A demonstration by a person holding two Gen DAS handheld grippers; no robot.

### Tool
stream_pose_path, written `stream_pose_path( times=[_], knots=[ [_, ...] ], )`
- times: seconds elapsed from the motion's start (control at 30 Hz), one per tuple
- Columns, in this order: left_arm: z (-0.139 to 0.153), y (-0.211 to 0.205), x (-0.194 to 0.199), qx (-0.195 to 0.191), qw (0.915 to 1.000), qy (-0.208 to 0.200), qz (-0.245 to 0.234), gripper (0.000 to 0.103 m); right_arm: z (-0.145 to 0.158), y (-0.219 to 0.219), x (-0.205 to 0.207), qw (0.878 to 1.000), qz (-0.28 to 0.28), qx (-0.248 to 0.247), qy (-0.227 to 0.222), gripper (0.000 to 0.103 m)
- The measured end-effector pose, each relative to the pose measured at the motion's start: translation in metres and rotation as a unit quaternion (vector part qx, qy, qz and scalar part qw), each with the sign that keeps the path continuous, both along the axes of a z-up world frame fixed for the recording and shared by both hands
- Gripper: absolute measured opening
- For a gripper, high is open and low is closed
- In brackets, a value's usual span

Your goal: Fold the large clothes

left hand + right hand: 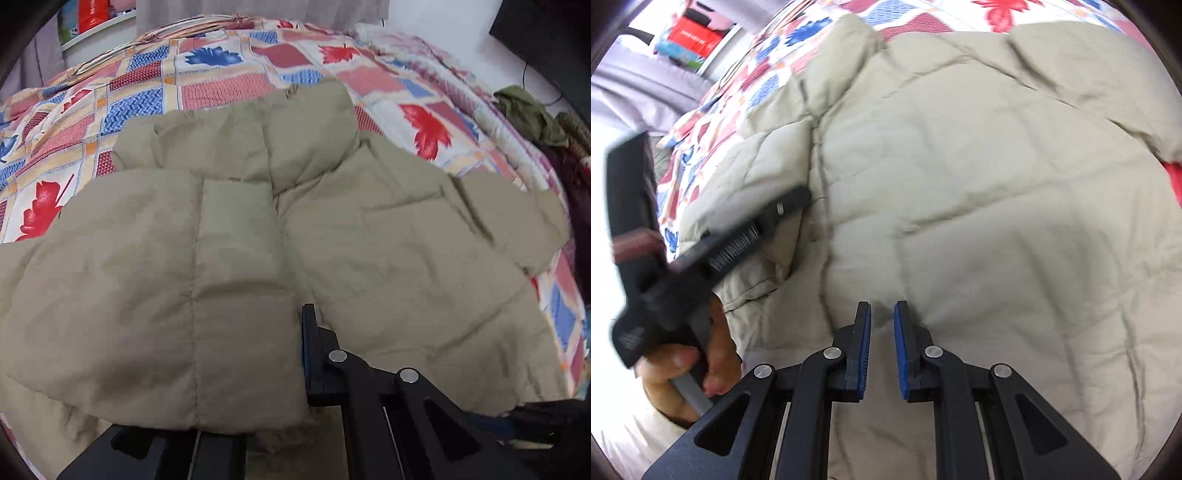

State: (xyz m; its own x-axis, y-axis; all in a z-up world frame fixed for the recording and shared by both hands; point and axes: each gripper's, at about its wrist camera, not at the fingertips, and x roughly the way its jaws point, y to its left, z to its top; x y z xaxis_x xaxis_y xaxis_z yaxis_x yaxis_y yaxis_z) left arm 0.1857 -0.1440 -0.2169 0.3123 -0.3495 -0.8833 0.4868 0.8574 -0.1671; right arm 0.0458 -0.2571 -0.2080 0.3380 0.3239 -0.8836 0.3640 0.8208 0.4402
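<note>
here the beige padded jacket (332,229) lies spread on the bed's patterned quilt (229,85). left gripper (295,354) pinches a folded flap; right gripper (882,332) hovers over the jacket, fingers slightly apart, empty. the puffy flap may slip and spring back.

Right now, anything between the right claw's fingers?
No. Right wrist view shows a bare gap in the right claw, just above the beige puffer jacket.
</note>
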Motion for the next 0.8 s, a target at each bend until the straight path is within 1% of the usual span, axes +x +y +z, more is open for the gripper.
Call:
stream_pose_path(
  times=[0.03,0.07,0.1,0.13,0.17,0.2,0.23,0.3,0.37,0.4,0.43,0.47,0.53,0.57,0.6,0.63,0.67,0.73,0.8],
  knots=[
    [-0.003,0.0,-0.003,0.01,0.9999,-0.003,-0.001,0.008,0.0,-0.002,0.001,1.0,-0.001,0.003,0.0,0.014],
    [-0.002,0.004,-0.008,0.014,0.9999,-0.008,0.0,0.012,0.0,-0.006,0.002,1.0,-0.002,0.006,0.0,0.014],
    [0.0,0.008,-0.01,0.012,0.9999,-0.008,0.001,0.034,0.001,-0.004,0.004,1.0,0.0,0.004,0.0,0.014],
    [0.004,0.013,-0.013,0.008,0.9999,-0.007,0.003,0.075,0.0,-0.008,0.001,1.0,-0.001,0.002,0.002,0.015],
    [0.012,0.018,-0.019,0.007,0.9998,-0.015,0.01,0.091,0.002,-0.006,0.003,1.0,0.001,0.0,0.001,0.015],
    [0.021,0.025,-0.023,0.006,0.9992,-0.034,0.02,0.099,0.003,-0.01,0.004,1.0,0.002,0.0,0.0,0.015],
    [0.031,0.032,-0.029,0.007,0.9985,-0.05,0.021,0.099,0.007,-0.013,0.0,1.0,0.004,-0.002,-0.001,0.015],
    [0.044,0.044,-0.031,0.014,0.9985,-0.05,0.015,0.099,0.015,-0.009,0.003,1.0,0.011,-0.019,-0.006,0.017],
    [0.057,0.068,-0.034,0.015,0.9978,-0.057,0.031,0.099,0.027,-0.004,0.008,0.999,0.025,-0.038,-0.018,0.034],
    [0.064,0.087,-0.036,0.015,0.9966,-0.062,0.052,0.099,0.034,-0.001,0.009,0.998,0.034,-0.05,-0.028,0.054],
    [0.067,0.102,-0.033,0.017,0.9953,-0.064,0.072,0.099,0.044,0.007,0.013,0.996,0.047,-0.065,-0.044,0.064],
    [0.07,0.126,-0.034,0.021,0.9929,-0.062,0.099,0.099,0.053,0.012,0.014,0.993,0.061,-0.078,-0.059,0.065],
    [0.069,0.17,-0.037,0.031,0.9859,-0.058,0.154,0.099,0.068,0.037,0.027,0.984,0.106,-0.114,-0.085,0.066],
    [0.066,0.191,-0.04,0.047,0.9811,-0.058,0.179,0.099,0.073,0.051,0.034,0.978,0.129,-0.135,-0.093,0.067],
    [0.059,0.21,-0.044,0.07,0.9764,-0.056,0.197,0.099,0.077,0.063,0.038,0.972,0.149,-0.152,-0.101,0.072],
    [0.052,0.224,-0.048,0.087,0.9734,-0.051,0.206,0.099,0.08,0.079,0.046,0.965,0.169,-0.169,-0.108,0.075],
    [0.043,0.239,-0.052,0.105,0.9704,-0.04,0.214,0.099,0.082,0.095,0.051,0.957,0.188,-0.188,-0.115,0.076],
    [0.027,0.253,-0.059,0.123,0.968,-0.023,0.218,0.099,0.082,0.126,0.059,0.939,0.224,-0.23,-0.124,0.076],
    [0.012,0.257,-0.059,0.14,0.967,-0.015,0.212,0.099,0.078,0.157,0.069,0.918,0.255,-0.275,-0.13,0.076]
  ],
)
